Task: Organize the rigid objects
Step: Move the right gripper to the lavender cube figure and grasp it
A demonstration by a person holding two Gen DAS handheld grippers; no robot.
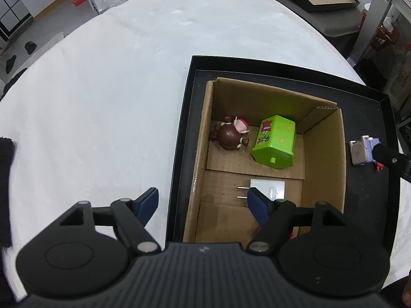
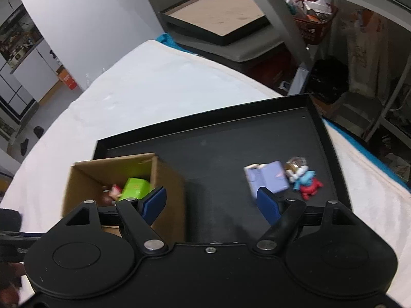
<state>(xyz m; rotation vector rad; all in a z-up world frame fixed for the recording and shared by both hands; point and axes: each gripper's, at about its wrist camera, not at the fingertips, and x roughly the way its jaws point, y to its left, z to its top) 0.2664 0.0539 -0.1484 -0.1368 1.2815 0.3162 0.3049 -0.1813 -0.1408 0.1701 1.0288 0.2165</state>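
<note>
Green box (image 1: pixel 274 142) bears yellow stars (lettering unreadable).

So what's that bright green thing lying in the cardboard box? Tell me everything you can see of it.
The green toy looks like glossy hard plastic, a blocky box shape with a small round peg on its near end. One face carries a pink-and-red cartoon sticker, printed characters and small yellow marks. It lies on its side on the floor of the cardboard box, beside a brown-haired figurine, without clearly touching it. Neither gripper touches it.
</note>
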